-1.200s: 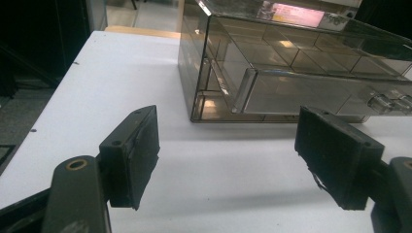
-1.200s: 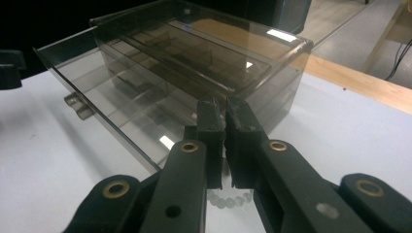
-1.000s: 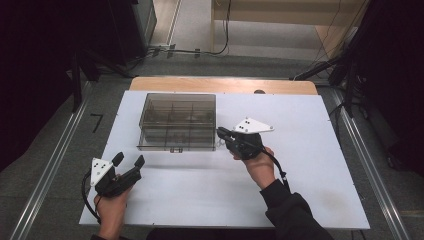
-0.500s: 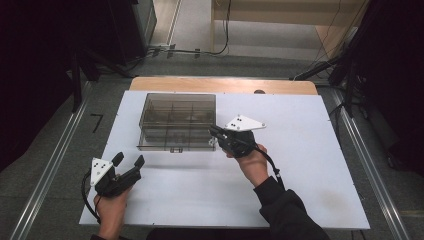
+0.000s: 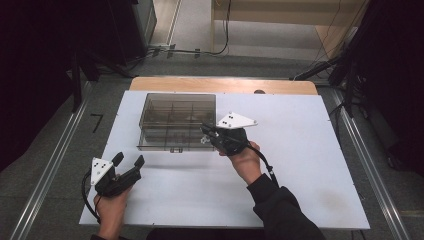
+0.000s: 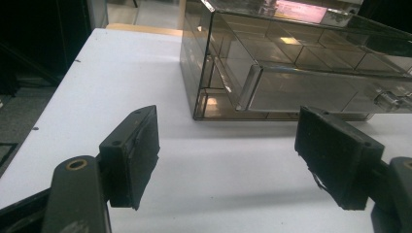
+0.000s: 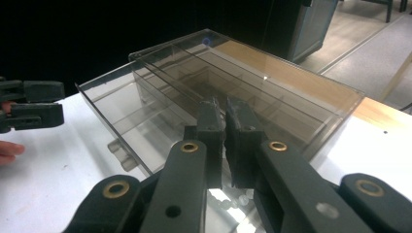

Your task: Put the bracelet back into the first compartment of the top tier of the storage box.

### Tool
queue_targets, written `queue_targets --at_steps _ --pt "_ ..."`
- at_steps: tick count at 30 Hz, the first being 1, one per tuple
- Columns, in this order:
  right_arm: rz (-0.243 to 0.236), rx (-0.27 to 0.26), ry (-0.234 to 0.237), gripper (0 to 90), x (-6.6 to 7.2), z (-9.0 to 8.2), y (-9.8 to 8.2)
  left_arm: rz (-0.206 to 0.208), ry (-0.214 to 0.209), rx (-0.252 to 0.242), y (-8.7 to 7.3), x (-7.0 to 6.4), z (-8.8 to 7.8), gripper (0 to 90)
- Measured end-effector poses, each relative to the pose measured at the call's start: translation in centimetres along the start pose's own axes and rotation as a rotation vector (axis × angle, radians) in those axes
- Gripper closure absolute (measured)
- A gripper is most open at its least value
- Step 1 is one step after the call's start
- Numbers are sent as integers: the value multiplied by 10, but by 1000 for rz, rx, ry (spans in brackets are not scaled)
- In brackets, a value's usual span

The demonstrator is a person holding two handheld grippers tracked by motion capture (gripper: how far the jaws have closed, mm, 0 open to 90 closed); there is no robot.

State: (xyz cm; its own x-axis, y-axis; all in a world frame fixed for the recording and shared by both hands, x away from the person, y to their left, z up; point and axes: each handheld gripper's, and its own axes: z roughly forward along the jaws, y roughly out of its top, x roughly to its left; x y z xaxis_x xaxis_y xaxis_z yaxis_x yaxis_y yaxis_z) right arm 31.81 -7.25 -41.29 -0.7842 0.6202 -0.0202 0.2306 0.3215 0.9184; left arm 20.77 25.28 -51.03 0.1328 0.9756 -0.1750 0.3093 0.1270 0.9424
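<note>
right gripper (image 5: 206, 131): closed, maybe touching clear box (image 5: 175, 120) | left gripper (image 5: 129, 161): open

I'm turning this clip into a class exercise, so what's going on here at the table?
A person works at a white table with a gripper in each hand. The right gripper, jaws shut, is at the front right corner of a clear, smoke-tinted compartment box; whether it touches the box or grips anything cannot be told. The left gripper hangs over the near left part of the table with its jaws open and empty, apart from the box.
</note>
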Motion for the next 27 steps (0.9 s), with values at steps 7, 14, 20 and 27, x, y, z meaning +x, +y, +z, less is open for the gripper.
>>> queue_targets --at_steps 7,14,20,27 --pt "-7 2 18 834 7 8 4 0 0 2 0 0 0 245" --pt "-10 5 31 834 13 15 8 0 -1 3 0 0 0 245" --pt "-12 10 40 834 19 22 10 -1 -3 3 0 0 1 245" --pt "-22 8 54 834 26 30 14 -1 -5 4 0 0 1 245"
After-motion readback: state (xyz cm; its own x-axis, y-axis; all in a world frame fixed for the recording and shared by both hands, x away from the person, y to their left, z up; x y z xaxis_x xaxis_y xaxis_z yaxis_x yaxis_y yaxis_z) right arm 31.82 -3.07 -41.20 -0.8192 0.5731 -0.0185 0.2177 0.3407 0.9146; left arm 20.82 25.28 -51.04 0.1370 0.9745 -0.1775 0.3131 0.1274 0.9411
